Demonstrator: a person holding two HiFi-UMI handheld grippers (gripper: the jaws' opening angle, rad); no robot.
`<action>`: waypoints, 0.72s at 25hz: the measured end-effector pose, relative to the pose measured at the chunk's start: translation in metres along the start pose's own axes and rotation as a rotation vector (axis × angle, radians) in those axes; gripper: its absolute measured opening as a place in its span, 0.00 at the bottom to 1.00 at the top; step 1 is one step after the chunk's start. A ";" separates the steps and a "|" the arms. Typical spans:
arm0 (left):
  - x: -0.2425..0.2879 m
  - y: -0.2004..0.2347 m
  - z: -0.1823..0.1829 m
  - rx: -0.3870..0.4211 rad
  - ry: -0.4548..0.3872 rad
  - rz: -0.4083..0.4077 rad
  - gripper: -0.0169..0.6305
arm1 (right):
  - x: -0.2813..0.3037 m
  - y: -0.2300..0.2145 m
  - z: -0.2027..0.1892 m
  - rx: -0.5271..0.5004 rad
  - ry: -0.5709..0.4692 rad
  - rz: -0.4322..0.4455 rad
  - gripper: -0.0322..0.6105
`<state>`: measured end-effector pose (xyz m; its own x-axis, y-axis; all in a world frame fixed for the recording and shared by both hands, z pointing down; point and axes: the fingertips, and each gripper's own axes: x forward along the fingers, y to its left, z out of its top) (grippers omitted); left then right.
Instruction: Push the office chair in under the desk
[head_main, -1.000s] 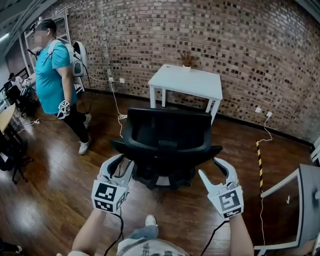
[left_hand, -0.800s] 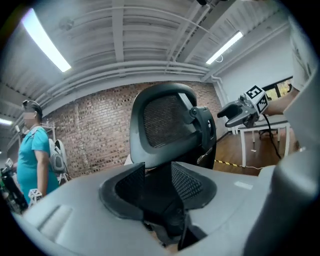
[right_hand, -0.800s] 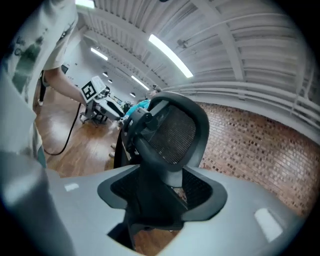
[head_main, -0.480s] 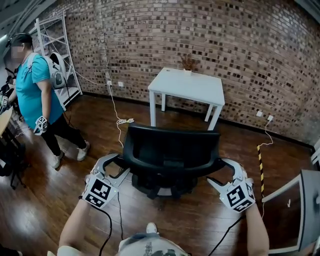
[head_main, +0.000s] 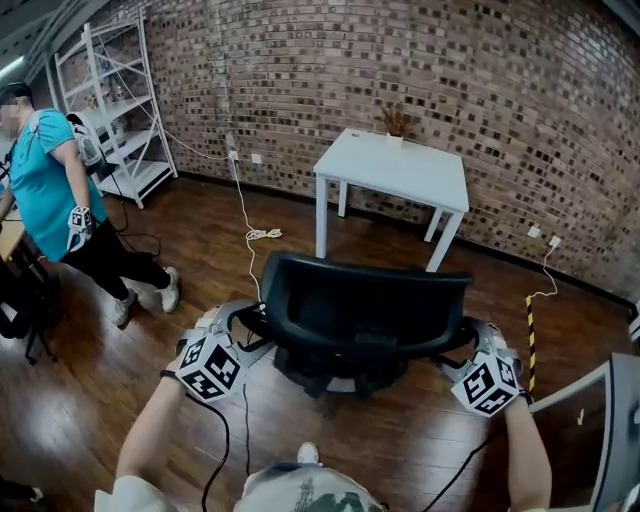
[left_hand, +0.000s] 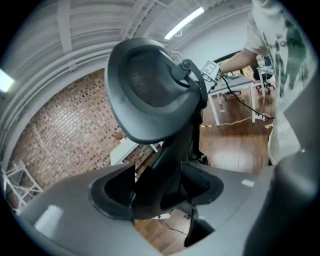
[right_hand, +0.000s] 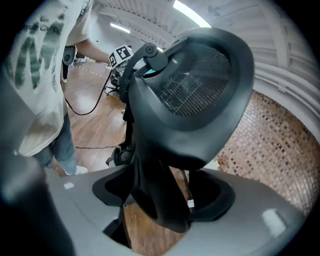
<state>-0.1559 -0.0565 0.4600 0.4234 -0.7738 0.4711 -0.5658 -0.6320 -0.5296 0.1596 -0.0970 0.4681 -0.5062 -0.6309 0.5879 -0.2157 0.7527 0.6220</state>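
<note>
A black office chair (head_main: 365, 305) stands on the wood floor with its back toward me. Beyond it, the white desk (head_main: 395, 170) stands against the brick wall. My left gripper (head_main: 245, 328) is at the chair's left armrest and my right gripper (head_main: 462, 345) at the right armrest. In the left gripper view the jaws of the left gripper (left_hand: 160, 192) are opening, with the dark armrest post (left_hand: 170, 160) between them under the chair back (left_hand: 150, 95). The right gripper (right_hand: 162, 195) is likewise opening around the armrest post (right_hand: 152, 185). The pads do not clearly press.
A person in a teal shirt (head_main: 45, 190) stands at the far left by a white metal shelf (head_main: 110, 110). Cables (head_main: 262, 235) lie on the floor left of the desk. A yellow-black strip (head_main: 530, 330) and a white-framed panel (head_main: 610, 420) are at the right.
Both grippers have moved forward to the chair's armrests and their jaws have widened around them. The chair now sits closer to me in view. The person at the left has stepped further left.
</note>
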 end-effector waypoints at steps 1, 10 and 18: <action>0.002 -0.001 -0.001 0.022 0.010 0.000 0.48 | 0.004 0.001 0.000 -0.004 0.006 0.005 0.56; 0.016 0.006 -0.004 0.157 0.027 0.030 0.47 | 0.023 -0.011 0.000 -0.067 0.040 -0.065 0.51; 0.022 0.007 -0.009 0.170 0.063 -0.006 0.46 | 0.033 -0.013 -0.003 -0.093 0.057 -0.086 0.48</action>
<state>-0.1570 -0.0782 0.4730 0.3783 -0.7692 0.5150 -0.4336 -0.6388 -0.6355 0.1478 -0.1281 0.4808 -0.4406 -0.7040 0.5569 -0.1769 0.6764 0.7150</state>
